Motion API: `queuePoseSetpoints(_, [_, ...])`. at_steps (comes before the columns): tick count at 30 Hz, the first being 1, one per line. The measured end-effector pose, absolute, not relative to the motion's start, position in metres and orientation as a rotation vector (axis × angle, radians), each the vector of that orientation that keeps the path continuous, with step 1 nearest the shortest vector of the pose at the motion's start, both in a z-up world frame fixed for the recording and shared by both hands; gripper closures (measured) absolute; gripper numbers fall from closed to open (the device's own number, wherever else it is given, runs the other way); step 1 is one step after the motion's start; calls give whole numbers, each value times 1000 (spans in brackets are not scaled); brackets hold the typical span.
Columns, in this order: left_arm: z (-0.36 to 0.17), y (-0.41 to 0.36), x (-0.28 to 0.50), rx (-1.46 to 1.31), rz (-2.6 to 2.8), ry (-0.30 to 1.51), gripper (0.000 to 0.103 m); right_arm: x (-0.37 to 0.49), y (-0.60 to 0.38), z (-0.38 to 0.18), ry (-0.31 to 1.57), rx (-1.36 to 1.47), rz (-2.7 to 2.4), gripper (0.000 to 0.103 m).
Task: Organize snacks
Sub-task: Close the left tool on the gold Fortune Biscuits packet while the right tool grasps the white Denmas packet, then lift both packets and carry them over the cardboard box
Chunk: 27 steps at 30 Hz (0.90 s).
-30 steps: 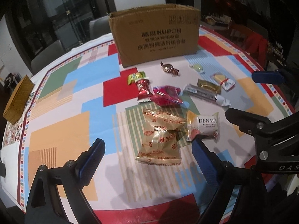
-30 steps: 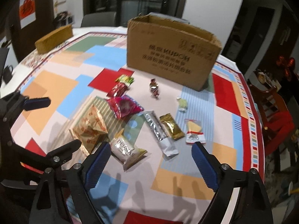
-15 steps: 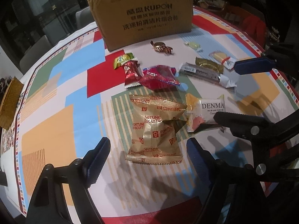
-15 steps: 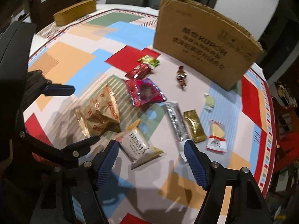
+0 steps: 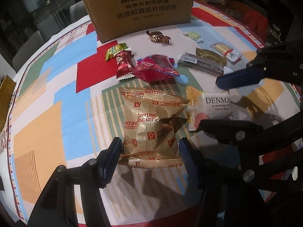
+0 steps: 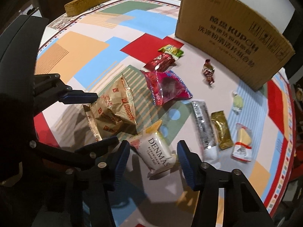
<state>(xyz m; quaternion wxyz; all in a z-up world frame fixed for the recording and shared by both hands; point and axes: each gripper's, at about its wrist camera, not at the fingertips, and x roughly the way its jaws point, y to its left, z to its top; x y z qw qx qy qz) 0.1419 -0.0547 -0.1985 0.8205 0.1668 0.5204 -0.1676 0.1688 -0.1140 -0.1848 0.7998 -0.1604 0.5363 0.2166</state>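
A: We have the left gripper (image 5: 149, 157) pointing steeply down over the crinkled gold foil packet printed "Fortune Biscuits" (image 5: 151, 124); its jaws are closing, the near end of the packet sits between the blue pads (image 5: 111, 158), and we cannot say they press it yet.

B: And the right gripper (image 6: 153, 160) is over the white pillow packet marked "Denmas Cheese Ball" (image 6: 157, 153); its jaws are closing too, the packet lies between the ribbed blue pads, one on each side, with a gap still showing.

A: Both packets lie side by side on the round table with the patchwork cloth of red, blue, orange and green blocks (image 5: 56, 87); the gold one overlaps the striped green patch.

B: Beyond them we see the crumpled magenta wrapper (image 5: 157, 68), the small red sachet (image 5: 124, 62) touching the green one (image 5: 113, 52), the long silver bar (image 5: 200, 63) beside the flat gold sachet (image 5: 210, 55), the clear packet with a yellow wedge (image 5: 225, 50), a pale green sweet (image 5: 193, 36) and a brown twisted sweet (image 5: 158, 36).

A: The brown cardboard box printed "KUPOH" (image 5: 140, 7) stands upright behind all of them; a woven tan box (image 6: 87, 1) sits near the far edge.
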Motion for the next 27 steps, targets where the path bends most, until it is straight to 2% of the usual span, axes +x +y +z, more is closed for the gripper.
queuePoseSetpoints(5, [-199, -54, 143, 344, -357, 1100, 45, 174, -114, -191, 1172, -302, 484, 64])
queuePoseSetpoints(10, [-197, -51, 144, 319, -356, 1091, 56, 173, -115, -191, 1159, -285, 472, 70])
queuePoseSetpoints(14, [-193, -50, 143, 310, -349, 1081, 57, 172, -119, -186, 1151, -253, 451, 70])
queuePoseSetpoints(16, [-189, -51, 142, 313, -344, 1068, 57, 170, -122, -182, 1142, -241, 441, 76])
queuePoseSetpoints(27, [-161, -41, 135, 280, -294, 1004, 57, 156, -133, -158, 1085, -144, 366, 76])
